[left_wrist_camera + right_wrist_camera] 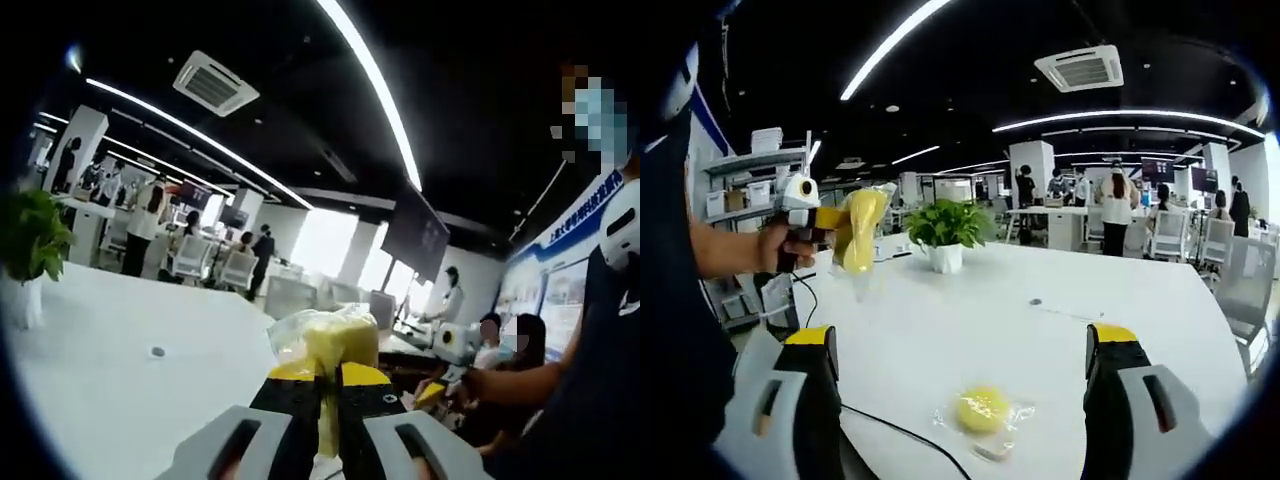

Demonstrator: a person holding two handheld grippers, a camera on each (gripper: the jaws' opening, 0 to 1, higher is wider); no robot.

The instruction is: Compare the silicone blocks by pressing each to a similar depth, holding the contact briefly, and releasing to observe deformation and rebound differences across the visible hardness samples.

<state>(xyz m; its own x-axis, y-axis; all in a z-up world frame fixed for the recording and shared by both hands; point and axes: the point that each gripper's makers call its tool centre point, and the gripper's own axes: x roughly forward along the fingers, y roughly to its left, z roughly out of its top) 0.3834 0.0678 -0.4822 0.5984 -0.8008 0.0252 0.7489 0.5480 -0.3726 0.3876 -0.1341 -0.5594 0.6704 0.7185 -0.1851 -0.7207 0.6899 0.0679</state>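
Between my right gripper's [960, 395] wide-apart jaws a bagged yellow block [982, 409] lies on the white table [1140, 300]. My left gripper [322, 385] is clamped on another bagged yellow block [335, 345], held aloft. I judge I should centre the right jaws and close slowly to matching depth.

Open-plan office | white table [1120, 300] with plant [945, 228] at far edge | desks, chairs [1168, 232], people beyond | ceiling light strips [372, 85], air vent [1080, 68] | shelves [750, 180] | wall screen [415, 235]
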